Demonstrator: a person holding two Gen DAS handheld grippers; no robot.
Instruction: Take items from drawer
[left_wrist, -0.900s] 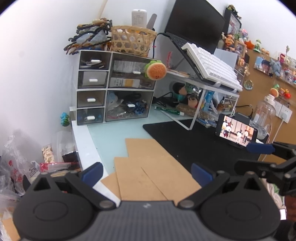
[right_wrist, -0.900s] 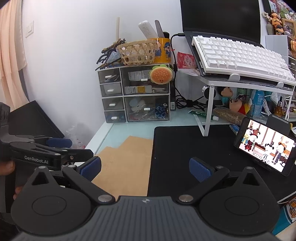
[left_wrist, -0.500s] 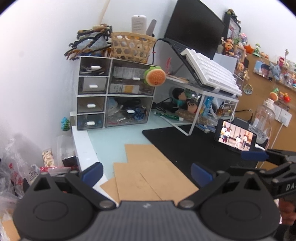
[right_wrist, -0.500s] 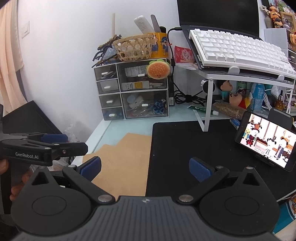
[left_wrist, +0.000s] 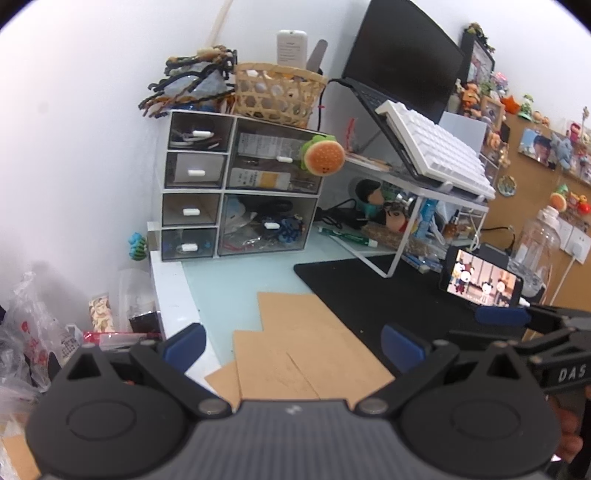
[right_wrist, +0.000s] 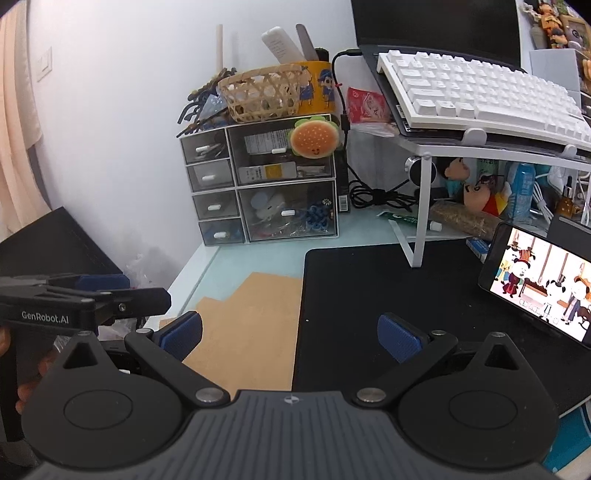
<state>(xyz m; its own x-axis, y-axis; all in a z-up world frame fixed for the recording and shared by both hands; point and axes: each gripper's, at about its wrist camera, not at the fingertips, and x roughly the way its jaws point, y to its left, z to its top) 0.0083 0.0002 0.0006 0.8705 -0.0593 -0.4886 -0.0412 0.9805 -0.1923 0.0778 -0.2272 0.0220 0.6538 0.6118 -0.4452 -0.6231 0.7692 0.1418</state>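
Note:
A small drawer unit (left_wrist: 236, 188) with clear fronts and white handles stands at the back left of the desk; it also shows in the right wrist view (right_wrist: 262, 188). All its drawers are shut, with small items visible inside. A burger toy (left_wrist: 322, 158) hangs at its top right corner. My left gripper (left_wrist: 291, 347) is open and empty, well in front of the unit above brown cardboard (left_wrist: 295, 347). My right gripper (right_wrist: 290, 334) is open and empty, over the edge of the black mat (right_wrist: 388, 295).
A woven basket (left_wrist: 277, 94) and hair clips sit on top of the unit. A white stand (right_wrist: 480, 155) holds a keyboard (right_wrist: 480, 96) and laptop at the right. A phone (right_wrist: 539, 288) plays a video at the right. Bags lie beyond the desk's left edge (left_wrist: 173, 288).
Both grippers have moved a little closer to the drawer unit, which looks slightly larger. Both stay open and empty.

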